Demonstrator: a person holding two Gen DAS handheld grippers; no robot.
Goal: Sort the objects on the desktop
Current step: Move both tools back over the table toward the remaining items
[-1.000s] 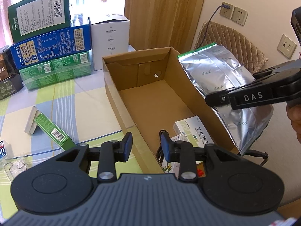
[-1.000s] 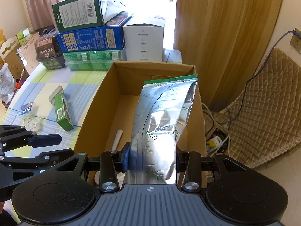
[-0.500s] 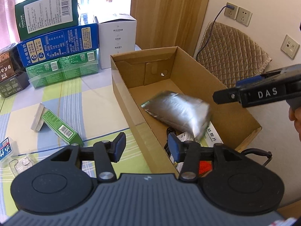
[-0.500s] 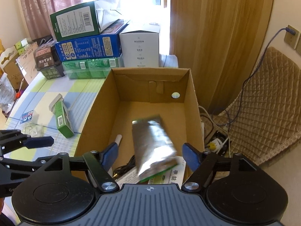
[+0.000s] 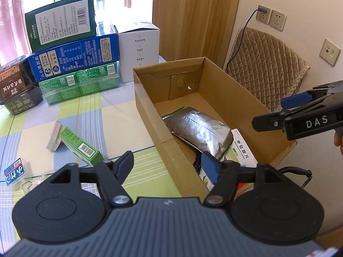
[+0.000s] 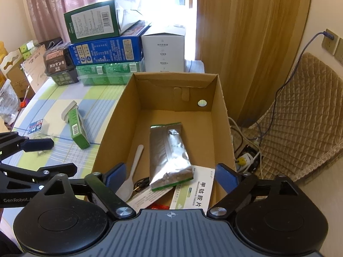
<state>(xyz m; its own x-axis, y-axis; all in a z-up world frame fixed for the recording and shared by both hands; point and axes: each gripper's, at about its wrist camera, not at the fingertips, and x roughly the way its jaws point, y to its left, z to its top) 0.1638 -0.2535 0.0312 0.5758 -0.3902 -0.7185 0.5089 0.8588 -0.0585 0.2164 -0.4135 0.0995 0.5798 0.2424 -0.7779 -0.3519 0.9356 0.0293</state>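
One foil pouch point(image 6: 170, 156) lies flat in the cardboard box point(image 6: 223, 128), silver side up, green strip at each end, its near end resting on a white medicine carton point(image 6: 193, 194). Also in the box: one white plastic spoon point(image 6: 131, 171) on the L side, some black cable just beside it, a 2nd pale carton under the pouch's near end, something red at the near edge – can't tell what. Right gripper point(image 6: 171, 177) sits above the near end of the box, jaws have just been opening, now spread wide, nothing between them, pouch well clear of the pads. Left gripper point(image 5: 167, 165) is over the box's L wall, jaws also just been opening, spread, nothing pinched. Out on the checked surface point(image 5: 85, 117): one green carton point(image 5: 80, 145) w/ barcode, lying tilted against one small white block point(image 5: 53, 136); one small blue-and-white packet point(image 5: 15, 171) near the L edge. At the back, 5 stacked boxes by my count – dark green on blue on light green, plus 1 white box point(image 5: 139, 51) and 1 dark one far L.
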